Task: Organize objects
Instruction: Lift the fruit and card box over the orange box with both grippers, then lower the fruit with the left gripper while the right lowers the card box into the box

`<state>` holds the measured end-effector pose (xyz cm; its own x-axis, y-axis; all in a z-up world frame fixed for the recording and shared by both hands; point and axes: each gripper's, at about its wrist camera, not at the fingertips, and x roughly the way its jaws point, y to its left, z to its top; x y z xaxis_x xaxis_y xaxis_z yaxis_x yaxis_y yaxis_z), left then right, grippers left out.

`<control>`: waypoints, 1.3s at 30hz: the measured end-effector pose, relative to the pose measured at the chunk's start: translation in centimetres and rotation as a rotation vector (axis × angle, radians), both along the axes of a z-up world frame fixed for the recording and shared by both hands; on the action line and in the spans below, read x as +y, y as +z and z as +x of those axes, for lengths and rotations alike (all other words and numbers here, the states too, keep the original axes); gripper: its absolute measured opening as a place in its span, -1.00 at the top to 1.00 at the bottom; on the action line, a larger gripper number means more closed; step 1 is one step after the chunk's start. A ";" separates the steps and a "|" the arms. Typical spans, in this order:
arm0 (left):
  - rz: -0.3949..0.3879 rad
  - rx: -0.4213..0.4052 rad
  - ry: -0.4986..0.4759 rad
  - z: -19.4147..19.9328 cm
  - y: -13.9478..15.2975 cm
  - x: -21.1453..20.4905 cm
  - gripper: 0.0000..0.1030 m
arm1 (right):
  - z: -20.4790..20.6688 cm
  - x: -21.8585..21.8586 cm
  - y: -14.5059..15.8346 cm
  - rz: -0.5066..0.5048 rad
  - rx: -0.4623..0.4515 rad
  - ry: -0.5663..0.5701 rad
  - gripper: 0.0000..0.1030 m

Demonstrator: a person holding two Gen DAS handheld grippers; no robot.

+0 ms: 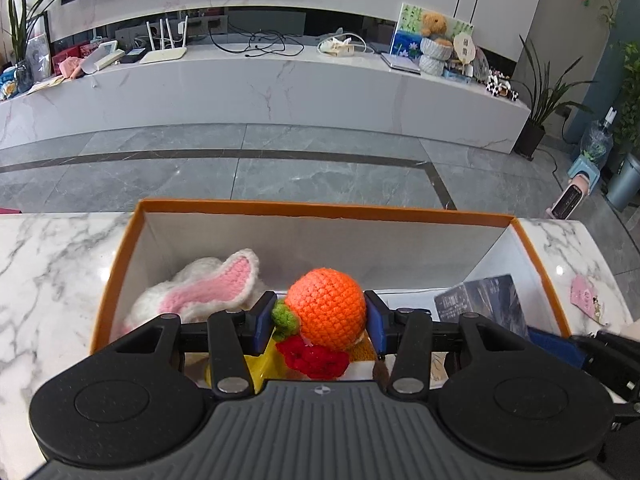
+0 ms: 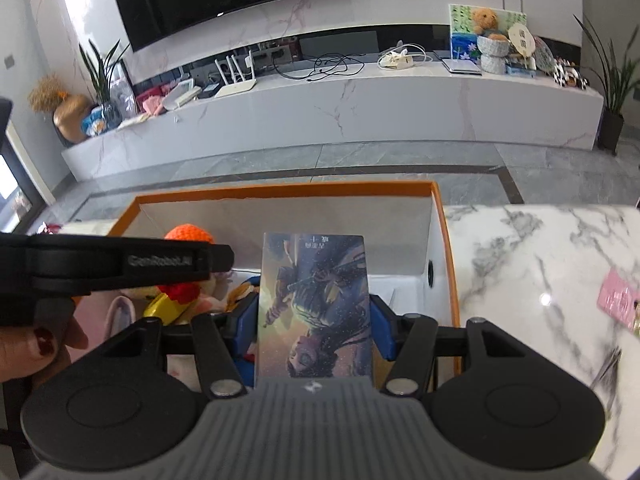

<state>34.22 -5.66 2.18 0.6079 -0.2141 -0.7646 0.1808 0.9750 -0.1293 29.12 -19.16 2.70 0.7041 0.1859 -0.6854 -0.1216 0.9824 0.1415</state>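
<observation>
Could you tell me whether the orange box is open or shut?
Open: the orange box has no lid on; its white inside shows.

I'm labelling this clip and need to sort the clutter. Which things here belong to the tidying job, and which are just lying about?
Job:
- orange crochet ball, held by left gripper
- picture card, held by right gripper
- orange box
- bunny toy in the box

Lying about:
- router
- teddy bear
- cables

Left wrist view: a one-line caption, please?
Left gripper clamps a crocheted orange above the orange-rimmed box on the marble table.
</observation>
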 end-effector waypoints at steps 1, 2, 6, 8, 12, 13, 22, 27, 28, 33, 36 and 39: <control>0.001 0.007 0.002 0.2 -0.2 -0.1 -0.03 | 0.4 0.1 0.0 -0.018 0.005 0.011 -0.14; 0.004 0.013 0.004 0.4 -0.4 -0.1 -0.03 | 0.8 0.2 -0.1 -0.040 0.013 0.026 -0.14; 0.006 0.031 0.012 1.3 -0.8 -0.6 -0.03 | 2.4 0.5 -0.5 -0.072 0.053 0.062 -0.14; 0.006 0.036 0.017 1.5 -0.9 -0.7 -0.03 | 3.3 0.5 -1.0 -0.087 0.071 0.072 -0.15; 0.022 0.049 0.018 2.2 -1.3 -1.1 -0.03 | 4.1 0.9 -1.3 -0.148 0.075 0.090 -0.15; 0.026 0.055 0.017 2.3 -1.5 -1.2 -0.03 | 4.3 0.9 -1.3 -0.157 0.077 0.096 -0.15; 0.057 0.086 0.013 2.7 -2.6 -1.9 -0.03 | 5.2 1.9 -2.0 -0.250 0.088 0.156 -0.14; 0.054 0.091 0.015 2.9 -2.7 -1.8 -0.03 | 5.5 2.8 -2.4 -0.282 0.111 0.174 -0.14; 0.056 0.092 0.015 2.9 -2.7 -1.8 -0.03 | 5.7 2.8 -2.5 -0.283 0.123 0.176 -0.14; 0.078 0.098 0.007 2.9 -2.7 -2.1 -0.04 | 6.2 3.1 -2.9 -0.317 0.163 0.202 -0.14; 0.085 0.103 0.004 2.9 -2.7 -2.2 -0.04 | 6.6 2.8 -2.9 -0.309 0.185 0.205 -0.14; 0.094 0.111 0.003 2.9 -2.6 -2.4 -0.04 | 6.7 2.8 -2.8 -0.306 0.200 0.209 -0.14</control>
